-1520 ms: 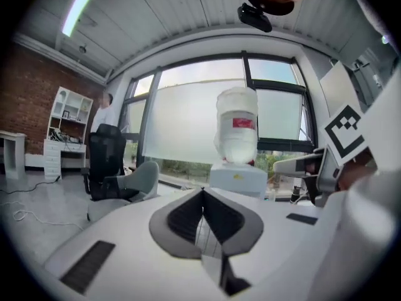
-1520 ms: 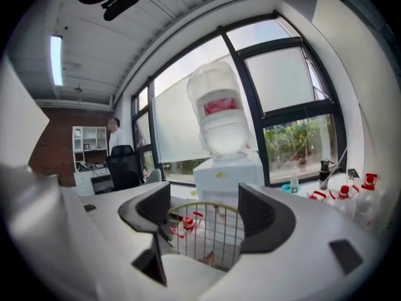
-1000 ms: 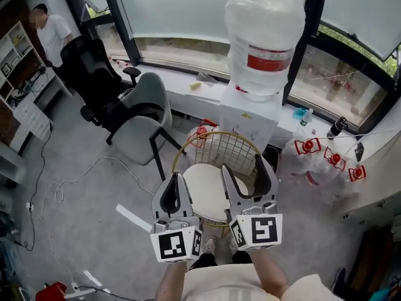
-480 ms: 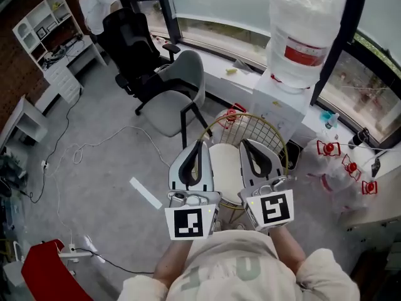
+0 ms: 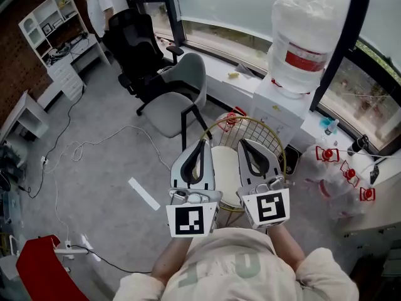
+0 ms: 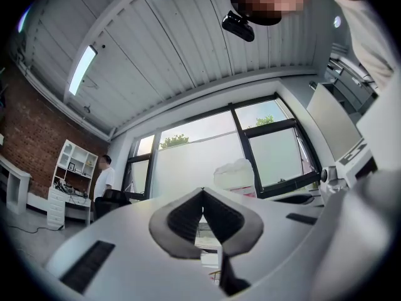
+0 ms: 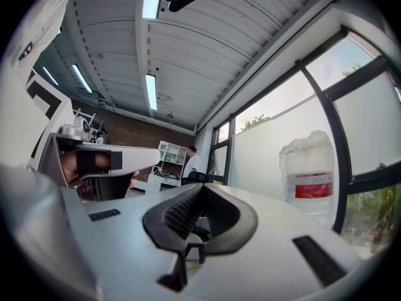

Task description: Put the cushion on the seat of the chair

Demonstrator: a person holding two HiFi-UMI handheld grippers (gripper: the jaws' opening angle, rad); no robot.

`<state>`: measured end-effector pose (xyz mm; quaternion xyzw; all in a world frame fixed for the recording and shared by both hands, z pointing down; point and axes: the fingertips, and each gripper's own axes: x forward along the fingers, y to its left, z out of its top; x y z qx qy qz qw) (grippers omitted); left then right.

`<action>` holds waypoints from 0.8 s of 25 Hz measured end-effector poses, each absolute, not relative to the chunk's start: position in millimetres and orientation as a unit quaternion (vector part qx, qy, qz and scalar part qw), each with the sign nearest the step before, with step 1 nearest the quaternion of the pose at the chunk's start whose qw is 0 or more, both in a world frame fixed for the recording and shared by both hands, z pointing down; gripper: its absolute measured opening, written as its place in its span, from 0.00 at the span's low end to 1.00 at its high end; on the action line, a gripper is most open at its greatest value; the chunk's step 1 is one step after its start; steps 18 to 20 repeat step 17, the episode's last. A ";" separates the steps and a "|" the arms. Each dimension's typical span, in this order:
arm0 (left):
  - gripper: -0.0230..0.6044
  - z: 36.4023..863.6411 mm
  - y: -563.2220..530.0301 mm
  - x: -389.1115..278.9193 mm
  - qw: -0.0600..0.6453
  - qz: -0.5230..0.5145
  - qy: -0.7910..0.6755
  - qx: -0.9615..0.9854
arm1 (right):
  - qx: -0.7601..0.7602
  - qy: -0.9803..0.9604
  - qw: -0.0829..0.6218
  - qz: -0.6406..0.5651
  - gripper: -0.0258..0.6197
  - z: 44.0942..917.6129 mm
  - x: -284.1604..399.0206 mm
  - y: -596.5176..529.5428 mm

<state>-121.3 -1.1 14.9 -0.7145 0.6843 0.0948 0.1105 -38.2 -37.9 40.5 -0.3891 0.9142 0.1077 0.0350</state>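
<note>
A round cream cushion point(image 5: 225, 170) lies on the seat of the gold wire chair point(image 5: 252, 132), straight below me in the head view. My left gripper point(image 5: 202, 144) and right gripper point(image 5: 242, 143) hang side by side above it, tips pointing away from me. Both are shut with nothing between the jaws, and neither touches the cushion. In the left gripper view the left gripper point(image 6: 202, 192) has its dark pads meeting at the tip. The right gripper point(image 7: 201, 187) looks the same in the right gripper view. The grippers hide the cushion's sides.
A water dispenser with a large bottle point(image 5: 299, 41) stands just behind the wire chair. A grey chair point(image 5: 180, 95) and a black office chair point(image 5: 134, 47) stand at the left, a person point(image 5: 95, 6) beyond them. Empty bottles point(image 5: 338, 168) lie at the right; cables point(image 5: 94, 146) cross the floor.
The right gripper's jaws, spread wide a second ago, have shut on nothing. Both grippers have drawn back a little from the cushion, and the head view has swung round.
</note>
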 end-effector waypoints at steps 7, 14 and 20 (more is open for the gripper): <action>0.06 24.8 -2.5 -124.7 0.104 0.085 0.687 -0.714 | -0.424 0.899 0.029 0.107 0.07 49.2 -20.7 -48.5; 0.06 29.3 -7.3 -130.5 0.098 0.082 0.689 -0.714 | -0.424 0.901 0.019 0.096 0.07 55.1 -21.4 -52.7; 0.06 34.6 -10.3 -130.3 0.093 0.079 0.688 -0.715 | -0.424 0.901 0.022 0.093 0.07 57.5 -21.8 -56.0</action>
